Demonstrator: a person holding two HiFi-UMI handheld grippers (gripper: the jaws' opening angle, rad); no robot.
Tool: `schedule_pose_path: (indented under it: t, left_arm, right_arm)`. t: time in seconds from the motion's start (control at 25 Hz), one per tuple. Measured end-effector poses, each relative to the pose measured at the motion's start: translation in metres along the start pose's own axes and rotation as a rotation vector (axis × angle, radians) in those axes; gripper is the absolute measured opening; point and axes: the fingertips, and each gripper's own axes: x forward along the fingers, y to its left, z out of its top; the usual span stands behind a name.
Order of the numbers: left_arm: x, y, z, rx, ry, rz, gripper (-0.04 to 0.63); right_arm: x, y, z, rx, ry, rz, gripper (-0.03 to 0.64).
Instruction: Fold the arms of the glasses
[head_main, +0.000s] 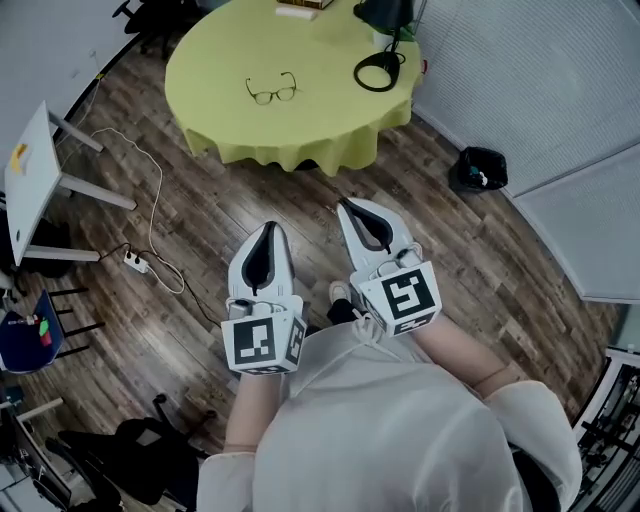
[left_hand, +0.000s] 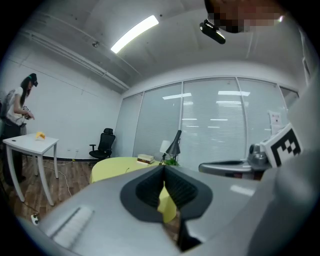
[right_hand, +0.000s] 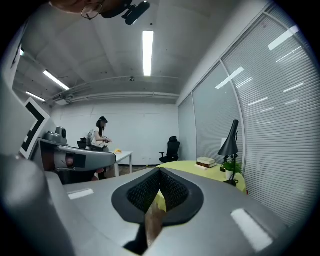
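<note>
A pair of thin dark-rimmed glasses (head_main: 272, 91) lies with arms spread on the round table under a yellow-green cloth (head_main: 230, 60). Both grippers hang over the wooden floor, well short of the table and pointing toward it. My left gripper (head_main: 270, 228) is shut and holds nothing. My right gripper (head_main: 345, 204) is a little closer to the table, also shut and empty. In the left gripper view the jaws (left_hand: 163, 168) meet with the yellow table (left_hand: 112, 167) beyond. The right gripper view shows the closed jaws (right_hand: 159, 172) with the table (right_hand: 200, 171) ahead.
A black desk lamp (head_main: 383, 40) and books (head_main: 300, 8) stand at the table's far side. A white desk (head_main: 35, 180) stands left, with a cable and power strip (head_main: 136, 262) on the floor. A black bin (head_main: 480, 168) sits right, by the blinds. Another person (right_hand: 99, 135) stands at a far desk.
</note>
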Motion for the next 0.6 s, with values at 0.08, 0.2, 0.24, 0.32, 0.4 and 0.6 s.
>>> schedule_pose_path:
  t: [0.08, 0.2, 0.24, 0.32, 0.4, 0.6]
  left_arm:
    - [0.024, 0.0, -0.001, -0.002, 0.012, 0.005, 0.006]
    - [0.053, 0.007, -0.005, -0.004, 0.038, 0.015, 0.006]
    - [0.063, 0.012, -0.006, -0.006, 0.045, 0.022, 0.006]
    - [0.083, 0.022, -0.009, -0.023, 0.058, 0.033, 0.006]
    - [0.103, 0.032, -0.012, -0.041, 0.071, 0.034, 0.006]
    - [0.164, 0.069, -0.008, -0.048, 0.083, 0.011, 0.006]
  right_arm:
    - [0.018, -0.018, 0.0, 0.007, 0.006, 0.01, -0.002]
    - [0.042, -0.036, -0.004, 0.019, 0.023, 0.027, -0.002]
    - [0.051, -0.041, -0.005, 0.018, 0.03, 0.032, -0.002]
    - [0.07, -0.051, -0.008, 0.017, 0.045, 0.039, -0.002]
    - [0.091, -0.06, -0.011, 0.021, 0.058, 0.038, -0.002]
    - [0.153, -0.08, -0.007, 0.019, 0.073, 0.026, -0.002]
